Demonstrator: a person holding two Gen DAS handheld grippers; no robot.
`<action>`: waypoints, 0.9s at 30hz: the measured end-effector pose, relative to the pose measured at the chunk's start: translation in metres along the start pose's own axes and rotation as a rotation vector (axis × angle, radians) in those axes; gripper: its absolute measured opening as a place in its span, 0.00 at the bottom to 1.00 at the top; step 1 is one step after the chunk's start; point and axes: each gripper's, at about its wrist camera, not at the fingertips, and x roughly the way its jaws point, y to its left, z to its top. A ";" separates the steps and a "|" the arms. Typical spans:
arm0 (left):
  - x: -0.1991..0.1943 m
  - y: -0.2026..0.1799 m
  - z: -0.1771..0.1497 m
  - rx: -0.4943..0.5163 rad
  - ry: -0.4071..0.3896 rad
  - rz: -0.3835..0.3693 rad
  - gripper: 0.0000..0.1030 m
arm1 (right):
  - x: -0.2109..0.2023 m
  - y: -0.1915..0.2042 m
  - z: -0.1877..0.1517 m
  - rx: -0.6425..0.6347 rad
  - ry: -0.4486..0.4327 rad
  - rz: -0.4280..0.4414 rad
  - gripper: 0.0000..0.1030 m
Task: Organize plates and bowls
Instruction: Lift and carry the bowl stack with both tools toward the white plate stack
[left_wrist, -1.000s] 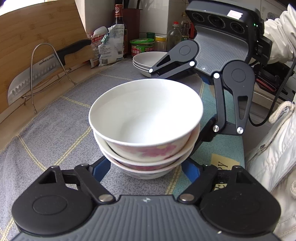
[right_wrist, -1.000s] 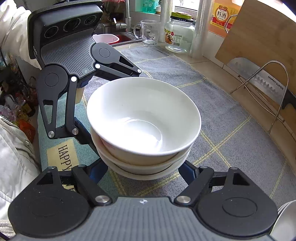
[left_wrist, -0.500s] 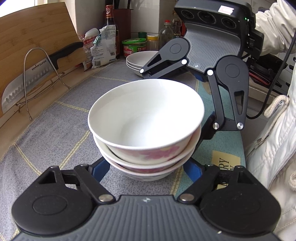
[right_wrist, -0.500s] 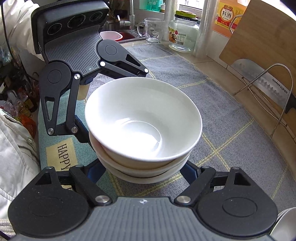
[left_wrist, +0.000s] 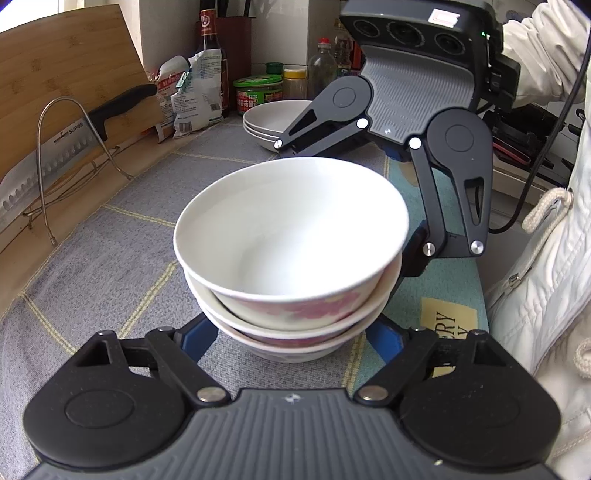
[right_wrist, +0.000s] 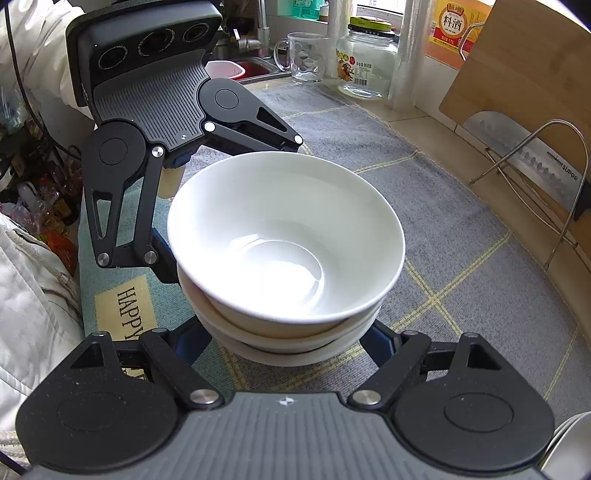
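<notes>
The left gripper (left_wrist: 288, 338) had its blue-padded fingers spread wide around the foot of a stack of bowls (left_wrist: 291, 251), one at 7 o'clock and one at 5 o'clock; whether the pads pressed the ceramic could not be told. The right gripper (right_wrist: 284, 339) straddled the same stack from the opposite side, equally wide. Three round, glossy white bowls were nested, their outer walls marked with pink flowers, sitting on a grey woven mat (left_wrist: 110, 236) crossed by yellow lines. At 12 o'clock in the left view lay shallow stacked plates (left_wrist: 269, 120). A steel cleaver (left_wrist: 55, 158) leaned against a bamboo board (left_wrist: 62, 74) at 10 o'clock.
</notes>
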 end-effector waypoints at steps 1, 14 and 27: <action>0.001 0.000 0.001 0.006 0.005 -0.002 0.84 | 0.000 0.000 0.000 0.003 0.000 0.000 0.86; 0.004 0.001 0.006 0.012 0.026 -0.002 0.84 | -0.004 0.003 -0.001 0.000 0.014 -0.018 0.83; 0.005 0.000 0.011 -0.002 0.038 -0.003 0.84 | -0.006 -0.002 0.003 0.024 0.041 -0.003 0.83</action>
